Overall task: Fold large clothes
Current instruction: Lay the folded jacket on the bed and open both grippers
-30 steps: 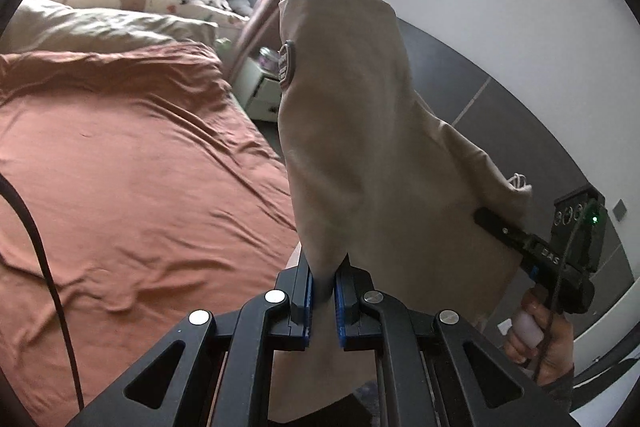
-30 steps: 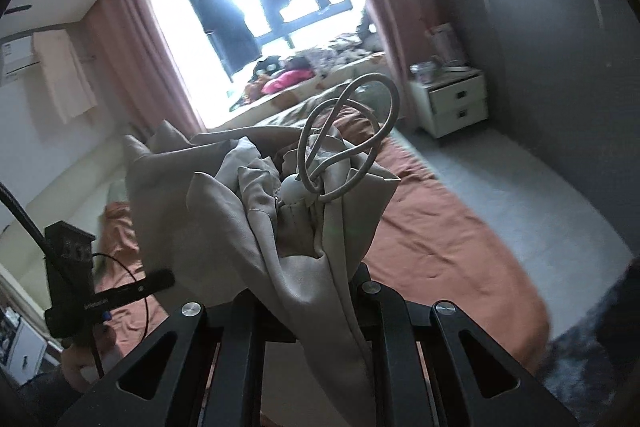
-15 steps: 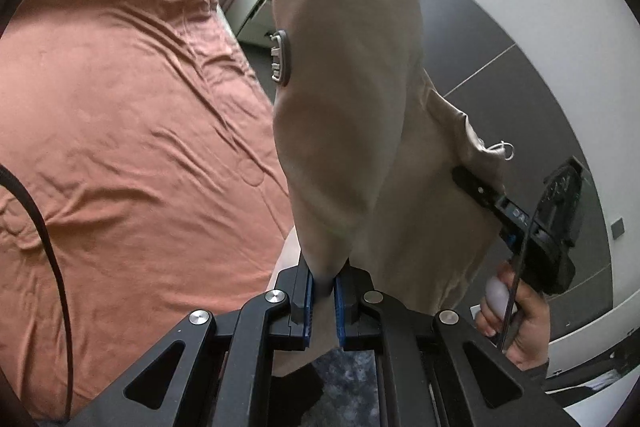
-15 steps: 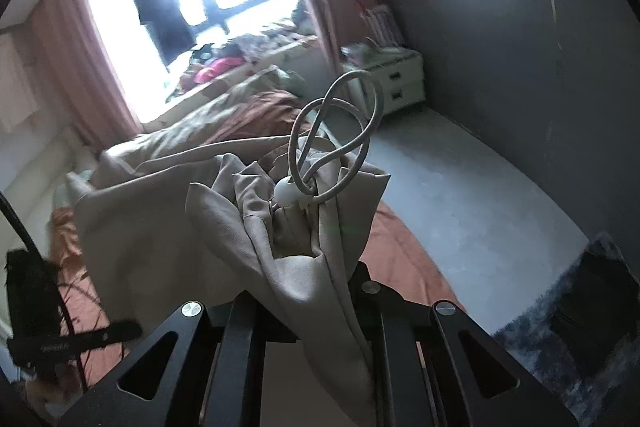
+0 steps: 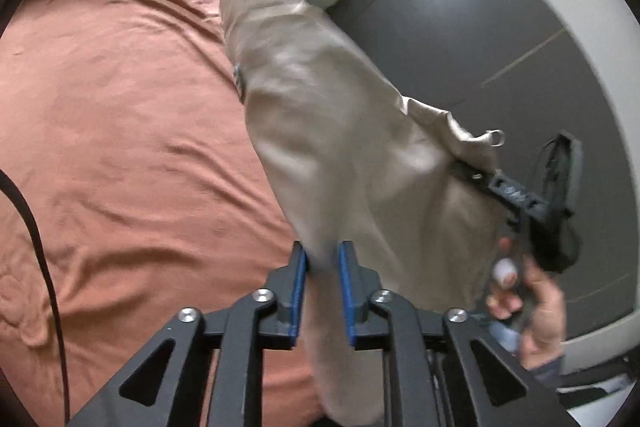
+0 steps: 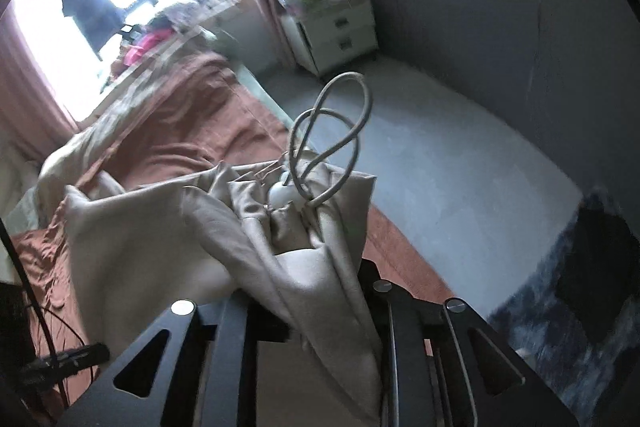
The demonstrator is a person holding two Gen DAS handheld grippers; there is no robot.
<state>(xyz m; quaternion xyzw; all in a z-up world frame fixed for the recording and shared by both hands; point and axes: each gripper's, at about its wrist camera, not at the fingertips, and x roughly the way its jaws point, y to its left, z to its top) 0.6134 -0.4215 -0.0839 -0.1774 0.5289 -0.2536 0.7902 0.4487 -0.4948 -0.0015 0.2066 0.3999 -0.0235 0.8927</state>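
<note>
One beige garment (image 5: 340, 131) is stretched lengthwise, pointing far over the bed (image 5: 120, 147). Its near end is loosely straddled by the left gripper (image 5: 323, 267), whose jaws have just been opening. The right gripper (image 6: 316, 311) is hidden by bunched cloth, its jaws also just opening.

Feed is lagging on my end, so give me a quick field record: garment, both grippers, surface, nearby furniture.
garment: beige garment with drawstring, hanging over the bed
left gripper: jaws just opening, cloth between the blue pads, gap visible
right gripper: jaws just opening, cloth bunched over them
surface: rust-brown bedsheet
furniture: white nightstand by the grey wall
</note>
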